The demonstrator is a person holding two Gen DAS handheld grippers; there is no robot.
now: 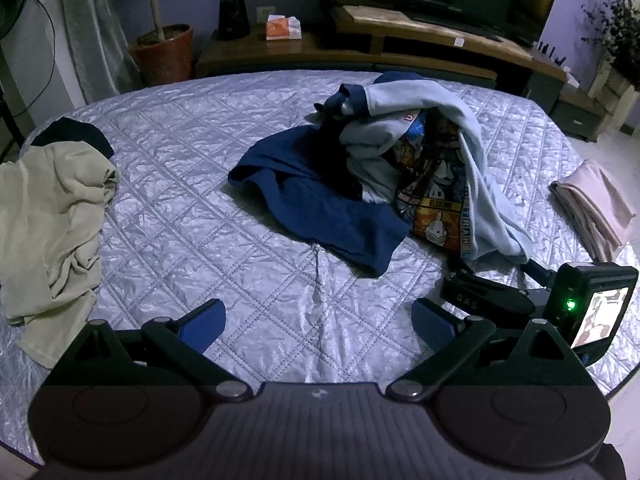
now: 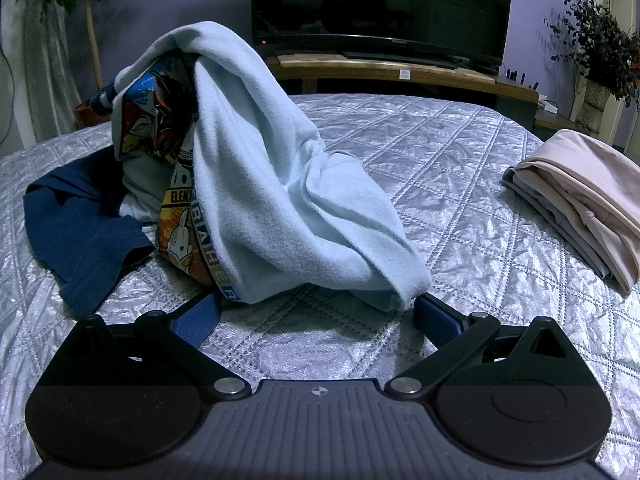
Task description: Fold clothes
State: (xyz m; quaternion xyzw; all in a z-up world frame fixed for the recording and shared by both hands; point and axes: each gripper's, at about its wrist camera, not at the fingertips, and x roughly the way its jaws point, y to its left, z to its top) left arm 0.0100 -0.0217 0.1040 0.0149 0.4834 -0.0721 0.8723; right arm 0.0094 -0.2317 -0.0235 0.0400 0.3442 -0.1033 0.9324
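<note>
Light-blue fabric of the crumpled sweatshirt was heaped mid-bed on the silver quilted bedspread, with a cartoon print and navy parts showing on its left. The right gripper was held low at the near edge of that heap, jaws spread wide, nothing clamped; the light-blue hem was draped just above and between the blue pads, and whether it touched the right one could not be told. The left gripper was set farther back, jaws also spread wide and empty, with bare bedspread and a stitched seam between its pads; the sweatshirt lay well beyond it, slightly right of centre.

Only in the left wrist view were seen: an olive-beige garment crumpled at the left edge, a dark garment just behind it, a terracotta plant pot, a tissue box and the right gripper's body with a lit green light. The right wrist view gave the print up close and the television full on.

Counted: two grippers, one sweatshirt heap, one folded pink-beige stack at the right, two loose garments at the left, one television.
</note>
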